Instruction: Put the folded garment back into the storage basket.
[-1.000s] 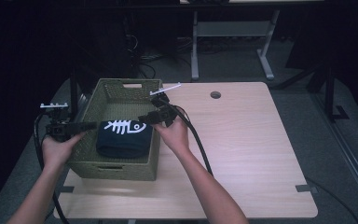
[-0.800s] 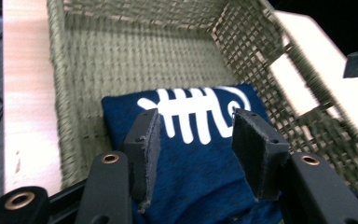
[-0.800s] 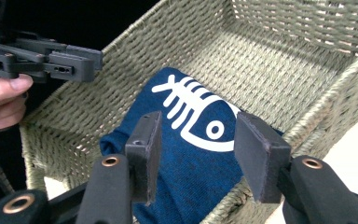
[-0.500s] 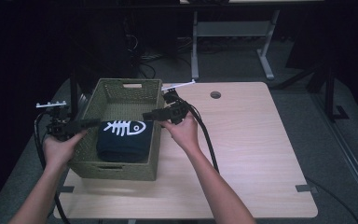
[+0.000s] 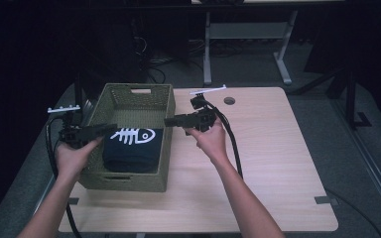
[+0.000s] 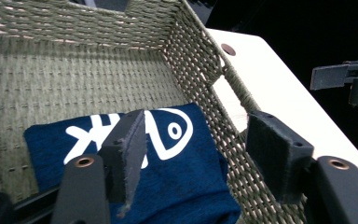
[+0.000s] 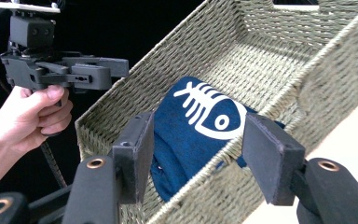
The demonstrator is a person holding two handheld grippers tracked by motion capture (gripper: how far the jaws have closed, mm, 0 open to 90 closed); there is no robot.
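Folded shirt (image 5: 131, 148): navy, white fish-skeleton print up, lying in the woven basket (image 5: 129, 181) (toward its near end).
Left gripper (image 5: 110, 129): jaws just opened, nothing between them, poised over the basket's left rim.
Right gripper (image 5: 169, 121): jaws likewise just widened, empty, apparently just above the right rim.
Basket: on the left part of the wooden table (image 5: 273, 163).
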